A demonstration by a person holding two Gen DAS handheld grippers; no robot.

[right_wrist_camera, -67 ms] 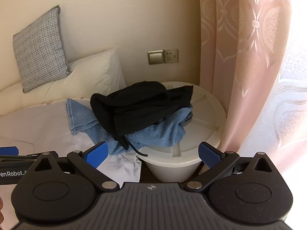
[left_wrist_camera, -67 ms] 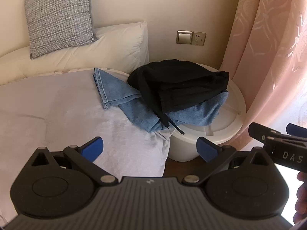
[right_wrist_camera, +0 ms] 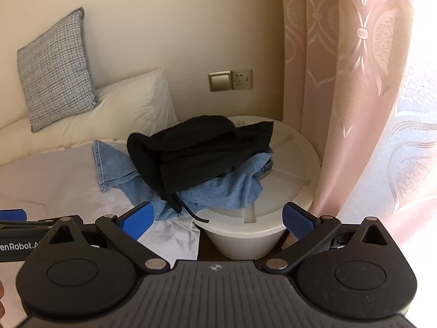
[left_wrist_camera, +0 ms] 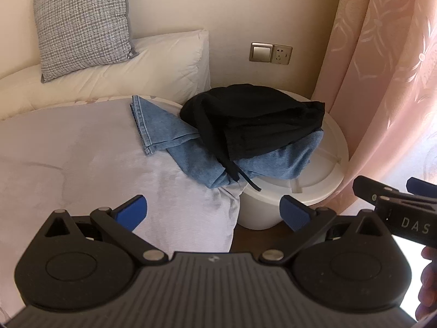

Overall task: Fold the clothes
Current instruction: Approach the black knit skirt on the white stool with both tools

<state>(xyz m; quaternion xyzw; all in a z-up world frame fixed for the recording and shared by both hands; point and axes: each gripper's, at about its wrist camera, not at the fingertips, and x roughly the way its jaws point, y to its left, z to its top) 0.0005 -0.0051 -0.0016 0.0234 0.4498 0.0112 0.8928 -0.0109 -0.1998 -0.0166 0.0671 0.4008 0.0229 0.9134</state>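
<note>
A black garment with a drawstring (left_wrist_camera: pixel 254 123) lies crumpled on top of blue jeans (left_wrist_camera: pixel 191 153). The heap sits half on a round white bin lid (left_wrist_camera: pixel 330 158) and half on the bed (left_wrist_camera: pixel 68 158). It also shows in the right wrist view: black garment (right_wrist_camera: pixel 202 153), jeans (right_wrist_camera: pixel 226 191). My left gripper (left_wrist_camera: pixel 214 211) is open and empty, short of the heap. My right gripper (right_wrist_camera: pixel 218 220) is open and empty, just before the heap's near edge. Its side shows at the right of the left wrist view (left_wrist_camera: pixel 393 194).
A white pillow (left_wrist_camera: pixel 114 76) and a grey checked cushion (left_wrist_camera: pixel 82 22) lean at the bed's head. A pink curtain (left_wrist_camera: pixel 387 82) hangs right of the bin. A switch and socket plate (left_wrist_camera: pixel 270 53) is on the wall. Dark floor shows between bed and bin.
</note>
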